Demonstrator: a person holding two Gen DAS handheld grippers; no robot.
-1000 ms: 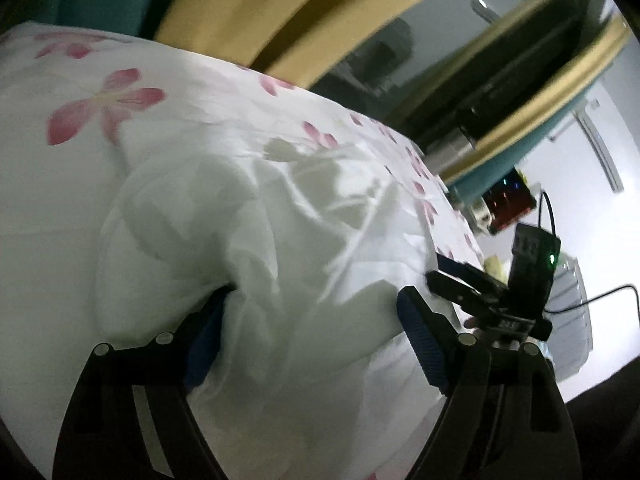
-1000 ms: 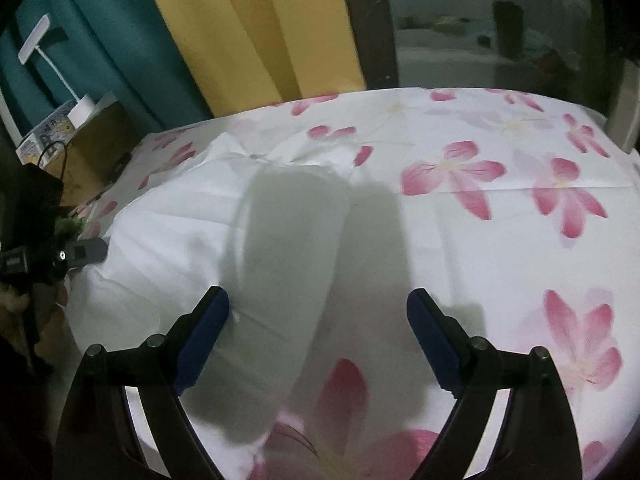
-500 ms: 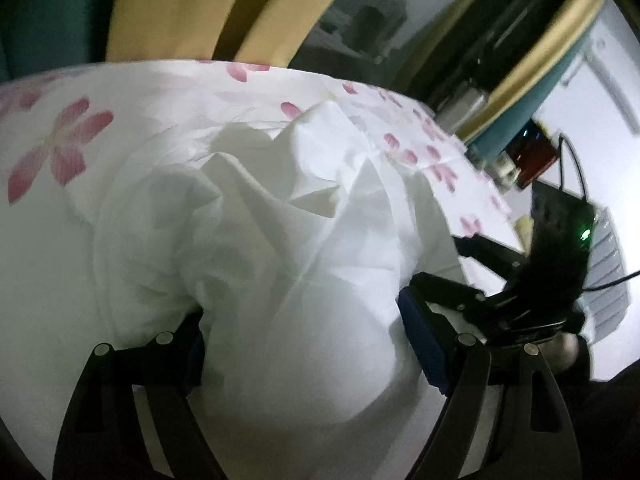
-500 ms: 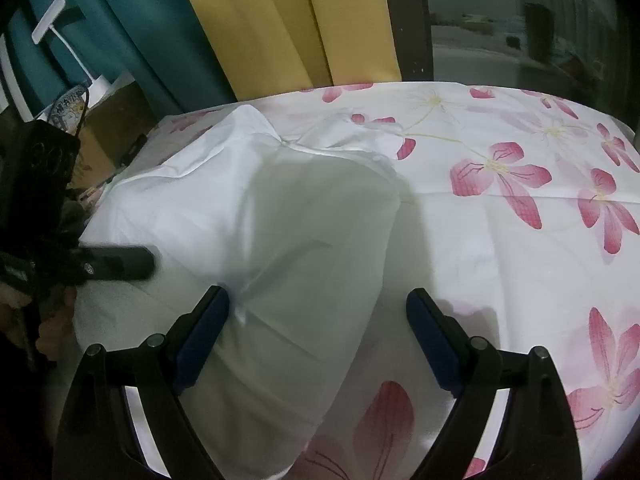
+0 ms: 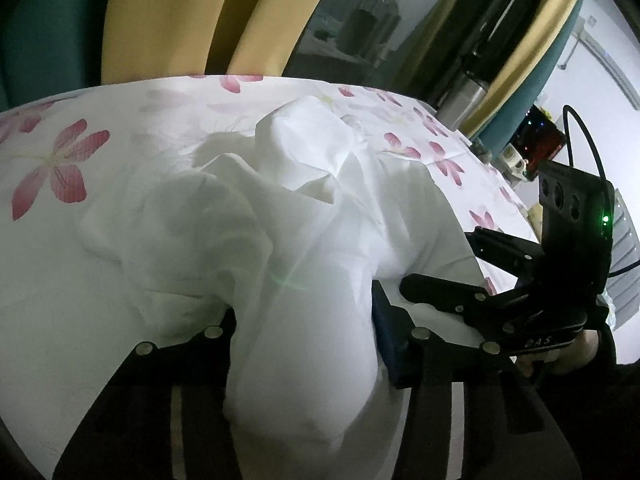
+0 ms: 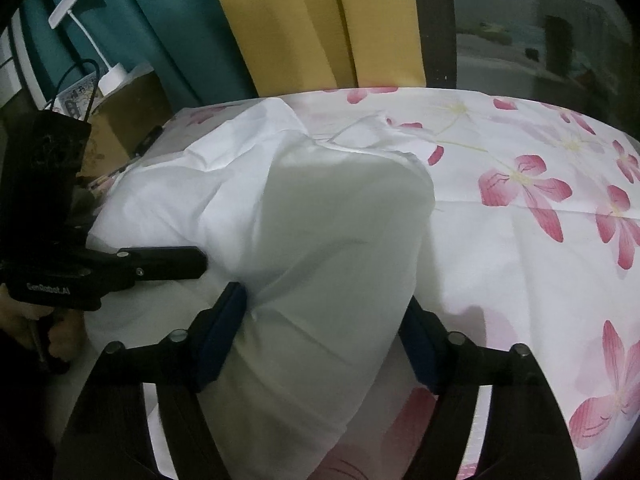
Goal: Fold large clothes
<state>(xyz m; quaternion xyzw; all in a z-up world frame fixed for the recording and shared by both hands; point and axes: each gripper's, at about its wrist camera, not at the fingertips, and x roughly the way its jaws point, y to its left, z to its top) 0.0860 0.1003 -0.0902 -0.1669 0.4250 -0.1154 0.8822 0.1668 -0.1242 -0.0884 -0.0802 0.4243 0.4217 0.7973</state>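
A large white garment point(image 5: 304, 216) lies crumpled on a bed sheet printed with pink flowers point(image 5: 60, 168). My left gripper point(image 5: 304, 336) is low in the left wrist view. Its jaws are closing, and a thick bunch of the white cloth fills the gap and touches both pads. In the right wrist view my right gripper point(image 6: 324, 336) is closing too, its blue pads pinching a rounded fold of the garment point(image 6: 340, 240). The two grippers sit close together at the garment's near edge. The right gripper point(image 5: 440, 260) shows at the right of the left wrist view, and a left finger point(image 6: 168, 264) at the left of the right wrist view.
Yellow curtains point(image 6: 304, 20) and teal curtains point(image 6: 168, 20) hang behind the bed. A white lamp point(image 6: 80, 20) and a cardboard box point(image 6: 124, 120) stand beyond the bed's far left corner. A metal cylinder point(image 5: 464, 100) and a red box point(image 5: 544, 148) sit off the other side. The flowered sheet point(image 6: 520, 220) stretches bare to the right.
Both pairs of jaws have narrowed onto the white cloth, which now bulges up between the fingers. The two grippers have come closer together, and the left view has rolled.
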